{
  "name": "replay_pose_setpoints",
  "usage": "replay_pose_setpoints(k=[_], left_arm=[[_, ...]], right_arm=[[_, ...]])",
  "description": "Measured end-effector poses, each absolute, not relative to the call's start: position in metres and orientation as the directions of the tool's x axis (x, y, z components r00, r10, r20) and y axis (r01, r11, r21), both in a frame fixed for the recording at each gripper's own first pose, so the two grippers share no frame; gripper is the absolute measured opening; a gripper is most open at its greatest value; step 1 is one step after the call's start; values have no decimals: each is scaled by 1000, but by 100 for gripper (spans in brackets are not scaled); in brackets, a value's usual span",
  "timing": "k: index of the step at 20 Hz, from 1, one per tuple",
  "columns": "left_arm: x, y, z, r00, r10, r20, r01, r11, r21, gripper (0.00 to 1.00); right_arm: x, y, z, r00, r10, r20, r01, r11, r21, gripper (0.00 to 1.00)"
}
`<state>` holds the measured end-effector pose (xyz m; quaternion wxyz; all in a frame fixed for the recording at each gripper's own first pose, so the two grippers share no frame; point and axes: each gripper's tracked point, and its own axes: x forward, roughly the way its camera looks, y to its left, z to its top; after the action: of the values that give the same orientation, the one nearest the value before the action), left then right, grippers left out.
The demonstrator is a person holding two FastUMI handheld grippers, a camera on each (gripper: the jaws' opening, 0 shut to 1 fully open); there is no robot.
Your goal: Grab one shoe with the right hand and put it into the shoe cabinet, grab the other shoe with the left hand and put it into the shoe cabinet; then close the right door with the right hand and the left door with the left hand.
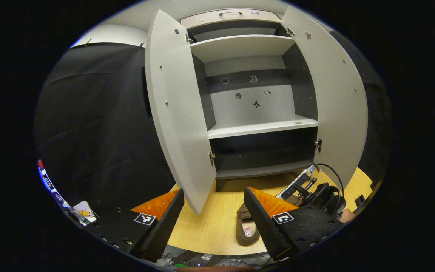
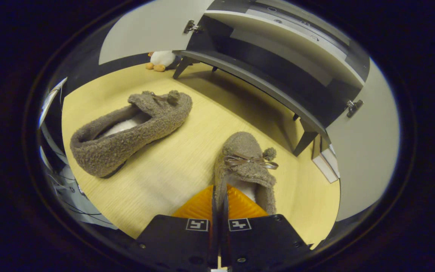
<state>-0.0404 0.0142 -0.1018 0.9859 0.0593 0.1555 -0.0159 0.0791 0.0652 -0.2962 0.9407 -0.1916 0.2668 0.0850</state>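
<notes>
Two brown fuzzy shoes lie on the wooden table [image 2: 172, 166] in front of the shoe cabinet [image 1: 255, 124]. My right gripper [image 2: 219, 189] is shut on the side rim of the near shoe [image 2: 246, 166], which has a bow and a pompom. The other shoe [image 2: 127, 132] lies tilted to its left, apart from it. My left gripper [image 1: 213, 190] is open and holds nothing, raised in front of the cabinet. Low between its fingers a shoe [image 1: 246, 226] rests on the table. The right gripper [image 1: 308, 190] and its cable sit just right of that shoe. Both doors stand open.
The left door [image 1: 176, 113] swings out close to my left gripper's fingers; the right door [image 1: 338, 105] reaches over the table's right side. The white shelves [image 1: 263, 127] are bare. A small plush toy [image 2: 161, 58] sits by the cabinet's leg. Cables hang below the table's front edge.
</notes>
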Motion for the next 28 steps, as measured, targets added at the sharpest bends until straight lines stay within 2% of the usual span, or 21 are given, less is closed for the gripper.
replay_pose_setpoints(k=[8, 9, 10, 16, 17, 18, 20, 21, 22, 24, 28], left_arm=[[-41, 17, -92, 959, -44, -281, 79, 990, 116, 96], [-40, 16, -89, 961, -56, -270, 88, 990, 108, 100], [-38, 13, -89, 963, -70, -261, 98, 990, 98, 96], [-23, -14, -83, 960, -167, -227, 170, 985, -5, 96], [-20, -18, -79, 961, -178, -211, 179, 984, -17, 100], [-17, -21, -74, 963, -190, -192, 188, 982, -28, 96], [-14, -29, -69, 962, -214, -167, 209, 977, -49, 96], [-15, -33, -73, 958, -229, -173, 222, 973, -60, 100], [-16, -33, -77, 956, -233, -180, 224, 972, -69, 96], [-17, -29, -83, 956, -228, -186, 215, 973, -86, 96], [-22, -5, -101, 957, -164, -241, 140, 984, -111, 96]], right_arm=[[80, 57, -246, 894, 10, -448, -167, 935, -313, 6], [81, 52, -235, 903, -1, -429, -147, 939, -312, 6], [79, 47, -221, 913, -11, -407, -126, 942, -310, 6], [57, 17, -112, 967, -58, -250, -20, 954, -299, 6], [54, 14, -90, 974, -57, -221, -11, 955, -296, 6], [53, 13, -70, 980, -54, -193, -4, 957, -289, 6], [54, 16, -32, 988, -30, -151, -12, 964, -267, 6], [56, 15, -12, 991, -23, -134, -13, 966, -258, 6], [60, 14, 8, 993, -22, -117, -9, 966, -257, 6], [76, 7, 43, 995, -34, -91, 7, 961, -276, 6], [123, 6, 82, 995, -42, -95, 12, 956, -293, 6]])
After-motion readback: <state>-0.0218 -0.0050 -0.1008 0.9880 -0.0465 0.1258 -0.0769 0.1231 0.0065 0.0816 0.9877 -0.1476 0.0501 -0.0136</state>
